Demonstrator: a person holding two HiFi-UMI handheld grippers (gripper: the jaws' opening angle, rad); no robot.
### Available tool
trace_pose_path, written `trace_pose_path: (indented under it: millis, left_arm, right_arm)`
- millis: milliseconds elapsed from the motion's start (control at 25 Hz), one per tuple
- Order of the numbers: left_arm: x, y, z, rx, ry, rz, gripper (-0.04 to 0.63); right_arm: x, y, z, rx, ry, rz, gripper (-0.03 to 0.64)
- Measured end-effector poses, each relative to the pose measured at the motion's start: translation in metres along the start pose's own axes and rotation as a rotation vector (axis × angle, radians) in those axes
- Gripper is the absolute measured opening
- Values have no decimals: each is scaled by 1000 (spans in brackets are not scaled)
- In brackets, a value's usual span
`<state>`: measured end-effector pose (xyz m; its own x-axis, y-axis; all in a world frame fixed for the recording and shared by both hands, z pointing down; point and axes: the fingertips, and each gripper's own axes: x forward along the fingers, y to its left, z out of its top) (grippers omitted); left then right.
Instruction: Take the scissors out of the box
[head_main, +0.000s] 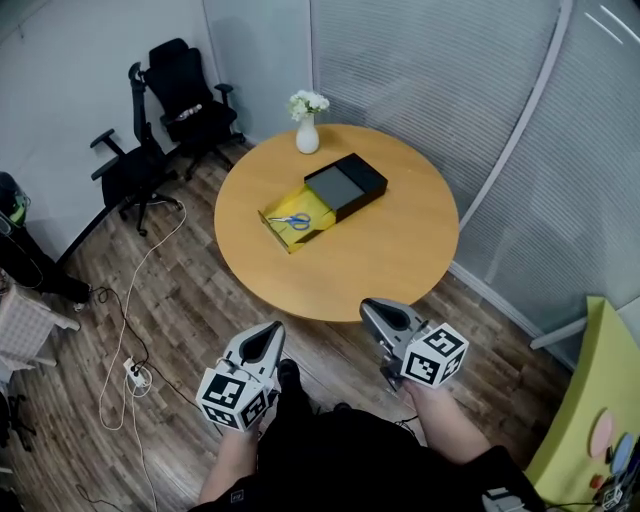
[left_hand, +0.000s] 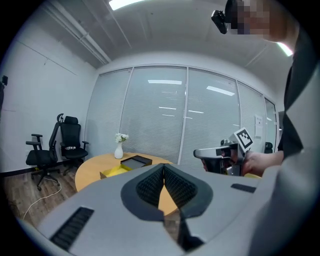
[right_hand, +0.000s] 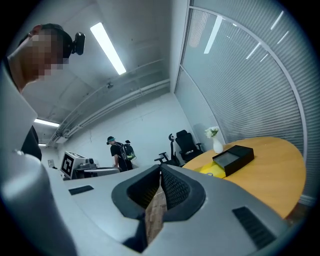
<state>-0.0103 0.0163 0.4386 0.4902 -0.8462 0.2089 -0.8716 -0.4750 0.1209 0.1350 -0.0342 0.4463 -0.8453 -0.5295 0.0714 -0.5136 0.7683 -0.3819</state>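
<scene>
Scissors (head_main: 291, 221) in rectangular yellow box (head_main: 318, 207)

Two hand-held grippers in pale grey moulded shells with tapered noses: the left gripper (head_main: 270, 332) and the right gripper (head_main: 370, 308) each carry a white cube (head_main: 235, 398) printed with black square markers. Black ribbed pads (left_hand: 150, 186) line the jaws – dark slotted vents (left_hand: 72, 227) mark the housing. The person wears a black top (head_main: 350, 460)
</scene>
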Motion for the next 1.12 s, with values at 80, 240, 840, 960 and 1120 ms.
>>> trace_pose_path:
  millis: [80, 240, 840, 960, 1120]
  left_arm:
    - [9, 24, 2, -5, -8, -8, 12]
    - [20, 84, 18, -7, -33, -13, 12]
    - [59, 241, 54, 6, -32, -127, 12]
    - [70, 249, 53, -7, -32, -141, 12]
    - [93, 250, 48, -24, -10, -170, 12]
  right_arm:
    - [21, -9, 1, 6, 4, -18, 38]
    - [76, -16, 11, 7, 14, -40, 38]
    - [237, -18, 49, -114, 68, -121, 38]
    - [240, -31, 40, -109, 107, -155, 38]
    - [237, -54, 32, -65, 121, -186, 38]
